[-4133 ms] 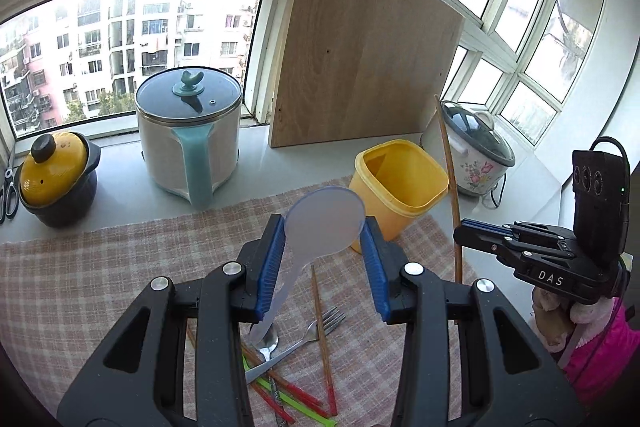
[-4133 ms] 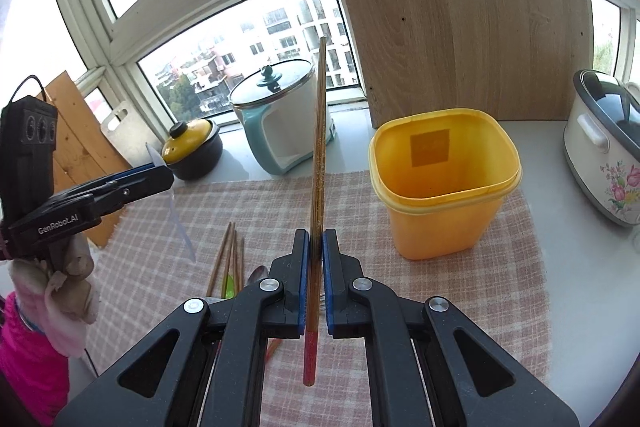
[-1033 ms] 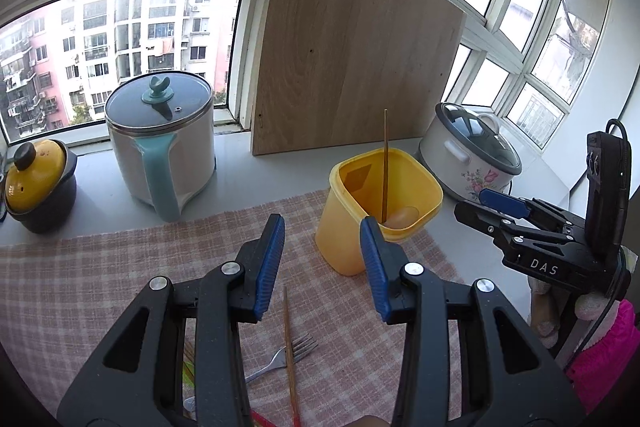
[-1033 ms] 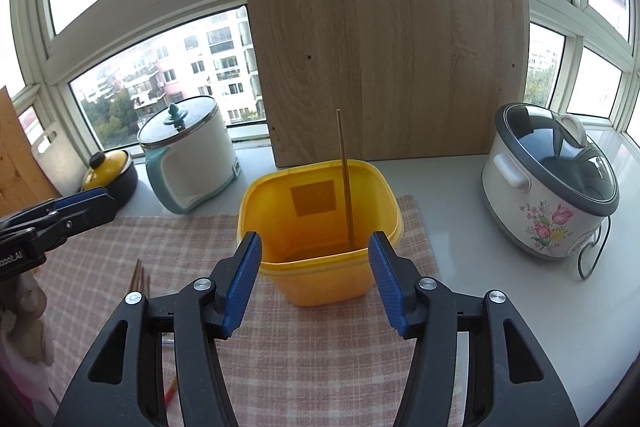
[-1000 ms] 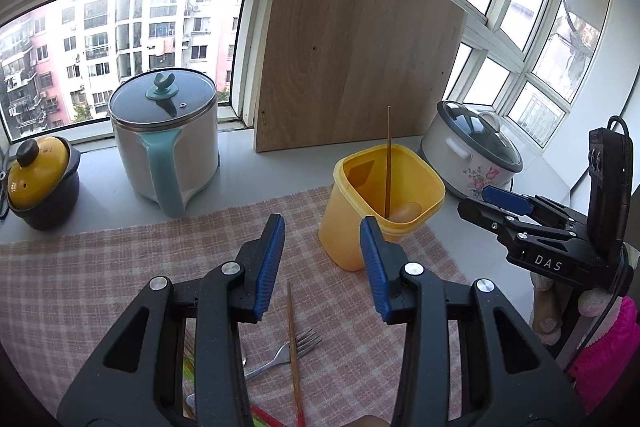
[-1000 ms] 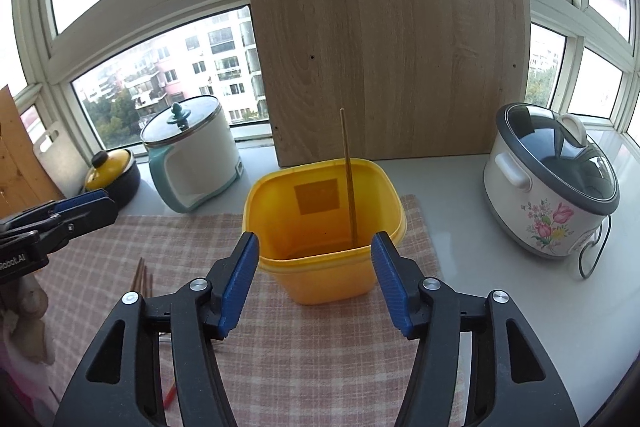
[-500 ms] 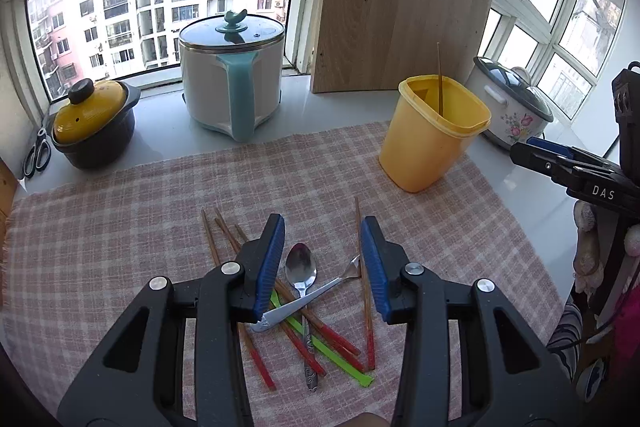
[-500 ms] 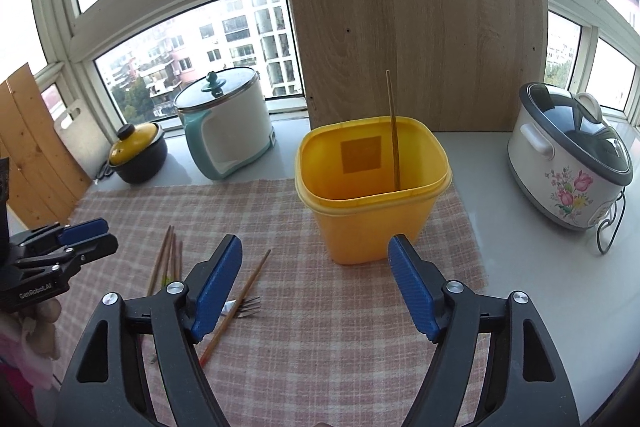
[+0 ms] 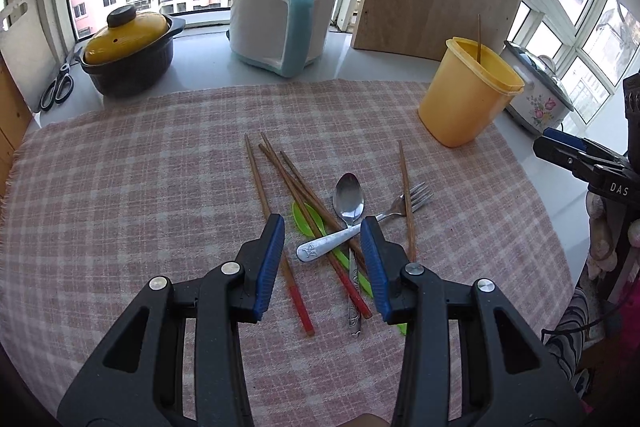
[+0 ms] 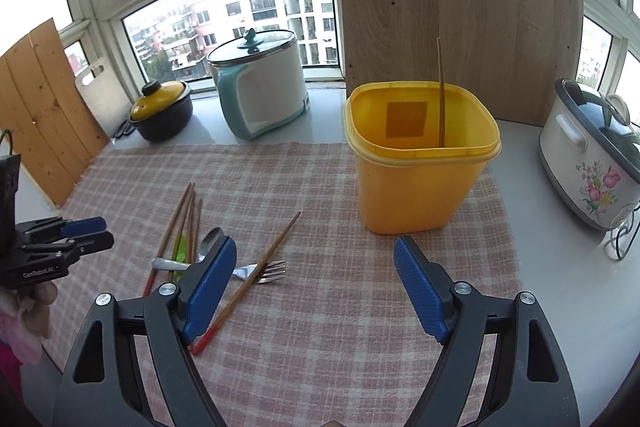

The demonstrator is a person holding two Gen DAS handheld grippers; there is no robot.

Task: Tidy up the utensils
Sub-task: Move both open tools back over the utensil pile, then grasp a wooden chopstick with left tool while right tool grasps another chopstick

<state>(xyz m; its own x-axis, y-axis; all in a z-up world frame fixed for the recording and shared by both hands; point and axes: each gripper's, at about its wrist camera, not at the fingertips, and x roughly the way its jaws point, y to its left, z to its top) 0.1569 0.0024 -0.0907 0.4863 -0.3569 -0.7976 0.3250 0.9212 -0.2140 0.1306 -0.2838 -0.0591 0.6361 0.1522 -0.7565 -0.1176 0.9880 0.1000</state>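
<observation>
Several red-tipped wooden chopsticks (image 9: 280, 183), a metal spoon (image 9: 349, 195), a fork (image 9: 400, 209) and a green utensil (image 9: 306, 219) lie piled on the checked cloth (image 9: 120, 187). My left gripper (image 9: 322, 223) hangs open just above the pile, with the fork's handle below its gap and nothing gripped. My right gripper (image 10: 314, 247) is empty and its jaws are opening, in front of the yellow container (image 10: 416, 187). One chopstick (image 10: 441, 91) stands upright in that container. A single chopstick (image 10: 260, 267) lies across the fork (image 10: 268, 271) by the right gripper's left finger.
A white and teal pot (image 9: 280, 23), a yellow-lidded black pot (image 9: 128, 55) and scissors (image 9: 56, 87) line the windowsill. A wooden board (image 10: 460, 7) leans behind the container. A flowered rice cooker (image 10: 588, 163) sits to the right, and wood panels (image 10: 40, 107) stand at the left.
My left gripper drew back from the yellow container and dropped over the utensil pile. My right gripper's jaws widened and it backed away from the container, where the chopstick it held earlier stands.
</observation>
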